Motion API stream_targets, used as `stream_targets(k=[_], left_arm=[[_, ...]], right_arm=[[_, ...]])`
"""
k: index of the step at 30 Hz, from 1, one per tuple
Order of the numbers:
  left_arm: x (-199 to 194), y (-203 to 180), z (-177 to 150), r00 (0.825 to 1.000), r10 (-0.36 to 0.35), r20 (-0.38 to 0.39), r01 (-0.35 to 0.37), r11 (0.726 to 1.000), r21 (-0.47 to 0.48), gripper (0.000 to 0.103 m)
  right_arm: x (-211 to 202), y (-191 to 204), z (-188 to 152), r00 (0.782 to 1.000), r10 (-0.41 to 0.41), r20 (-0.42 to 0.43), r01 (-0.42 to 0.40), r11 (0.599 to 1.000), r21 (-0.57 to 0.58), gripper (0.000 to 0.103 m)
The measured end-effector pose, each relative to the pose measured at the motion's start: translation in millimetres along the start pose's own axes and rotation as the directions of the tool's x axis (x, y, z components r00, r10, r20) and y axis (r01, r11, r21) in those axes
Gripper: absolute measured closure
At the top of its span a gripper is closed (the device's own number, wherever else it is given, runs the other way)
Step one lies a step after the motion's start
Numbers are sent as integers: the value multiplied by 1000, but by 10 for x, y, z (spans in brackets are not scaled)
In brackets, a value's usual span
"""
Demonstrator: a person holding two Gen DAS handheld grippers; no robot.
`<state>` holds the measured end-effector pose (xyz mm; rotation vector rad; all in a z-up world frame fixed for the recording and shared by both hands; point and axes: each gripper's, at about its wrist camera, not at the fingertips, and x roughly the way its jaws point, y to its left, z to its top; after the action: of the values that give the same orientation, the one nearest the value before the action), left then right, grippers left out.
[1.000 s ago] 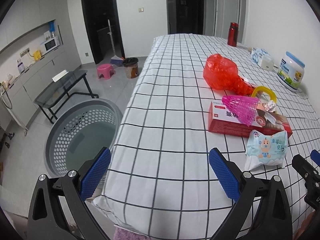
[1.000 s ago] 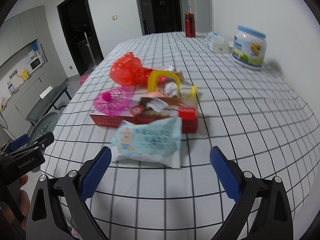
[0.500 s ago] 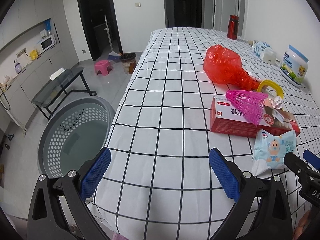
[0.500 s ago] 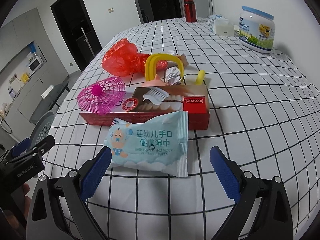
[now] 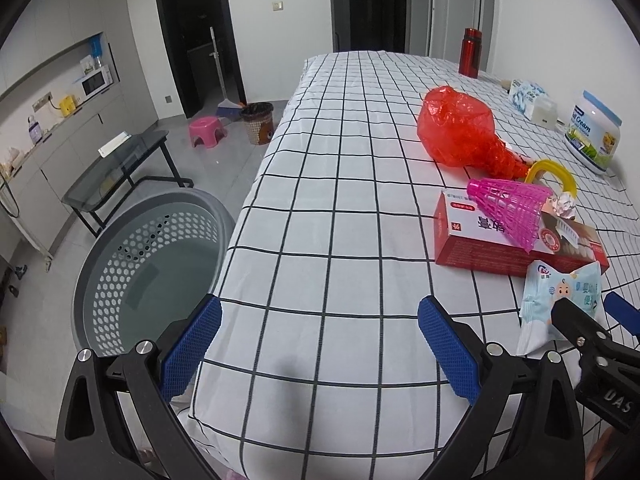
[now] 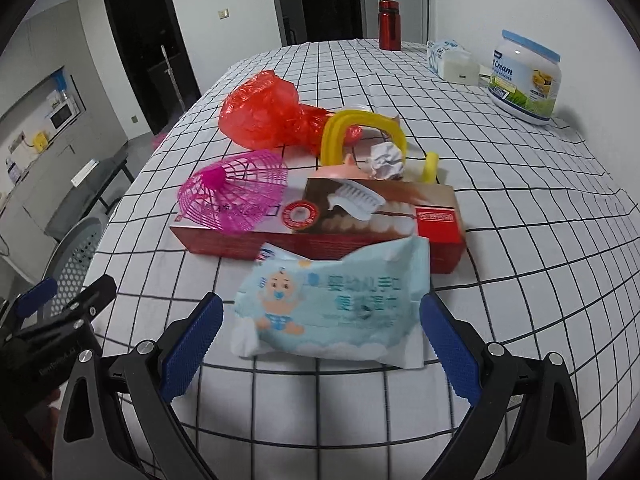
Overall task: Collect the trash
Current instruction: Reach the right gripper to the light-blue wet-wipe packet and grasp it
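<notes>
**Approach to first pickup: wet-wipe packet**

Right gripper (image 6: 320,344) spread wide, fingers flanking the wet-wipe packet (image 6: 334,308), which lies on the checked tablecloth (image 6: 500,200) touching the red box (image 6: 320,228). Left gripper (image 5: 318,350) spread, empty. Next, probably: close on packet, carry to grey basket (image 5: 152,264).

Left wrist cam is sitting low at the near edge of the checked table (image 5: 320,208), looking fwd along it toward the doorways, w/ the grey laundry basket (image 5: 132,264) on the floor at its left. Right wrist cam is looking the same way but closer in, right over the wet-wipes pack (image 6: 336,300). Both are sharing the wipes pack (image 5: 560,300), red box (image 6: 320,224) and red bag (image 5: 460,132).
</notes>
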<state>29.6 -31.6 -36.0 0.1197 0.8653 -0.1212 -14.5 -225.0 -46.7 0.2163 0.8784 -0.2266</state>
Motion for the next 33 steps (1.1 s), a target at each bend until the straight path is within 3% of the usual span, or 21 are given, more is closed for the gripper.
stream_targets(k=[7,11,21,31,33], left_arm=[[10,83,13,1000,-6,-1,6,1000,-15,6],[9,120,16,1000,-11,2,11,1000,-22,6],[-81,0,9,999,-45,18,45,999,-5,6],[-196,-317,-13,995,-93,32,91,994,53,6],[-214,-380,-22,994,-102,33,99,993,66,6]], right_arm=[[149,298,-73,987,-158,-2,157,983,-99,9],[192,256,-123,977,-211,-12,209,972,-110,9],[-62,-316,-256,962,-274,-20,274,962,-12,9],[-272,-1021,-431,927,-368,-67,373,923,89,9],[-361,-1125,-462,933,-355,-67,361,924,124,9]])
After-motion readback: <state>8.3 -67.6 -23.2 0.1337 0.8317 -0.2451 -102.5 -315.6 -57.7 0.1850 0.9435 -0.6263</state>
